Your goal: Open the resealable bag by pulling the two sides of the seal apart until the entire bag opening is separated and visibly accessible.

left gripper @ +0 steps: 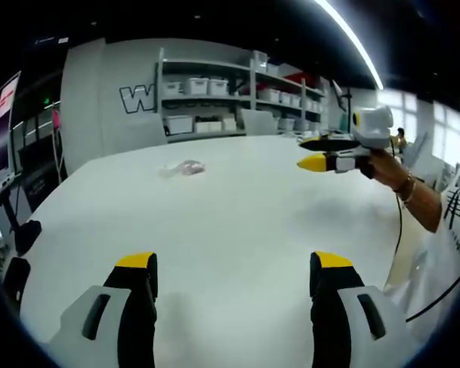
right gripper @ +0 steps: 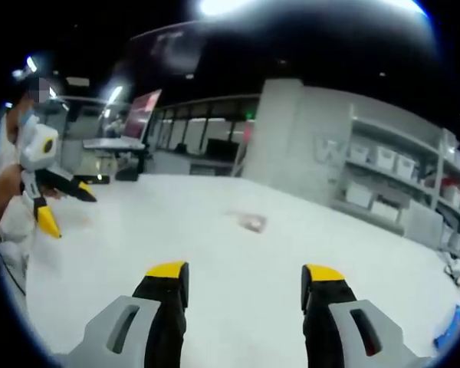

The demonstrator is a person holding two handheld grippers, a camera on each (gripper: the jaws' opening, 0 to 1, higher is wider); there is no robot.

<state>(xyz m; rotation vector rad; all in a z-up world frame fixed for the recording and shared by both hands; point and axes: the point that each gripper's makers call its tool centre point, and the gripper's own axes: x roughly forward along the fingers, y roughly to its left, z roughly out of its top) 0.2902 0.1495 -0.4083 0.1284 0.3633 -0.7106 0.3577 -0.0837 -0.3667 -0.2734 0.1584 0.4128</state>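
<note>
A small clear resealable bag (left gripper: 182, 168) with something pinkish inside lies flat on the white table (left gripper: 238, 215), far ahead of my left gripper (left gripper: 234, 264), whose yellow-tipped jaws stand wide apart and hold nothing. In the right gripper view the bag (right gripper: 251, 222) lies ahead of my right gripper (right gripper: 244, 272), also open and well short of it. Each gripper appears in the other's view, held in the air over the table's edge by a hand: the right gripper (left gripper: 320, 152) and the left gripper (right gripper: 69, 211), both open.
Shelves with white bins (left gripper: 215, 100) line the far wall behind the table. Desks with a monitor (right gripper: 138, 115) stand across the room. A blue object (right gripper: 448, 333) lies at the table's right edge. The person's arm (left gripper: 414, 199) is beside the table.
</note>
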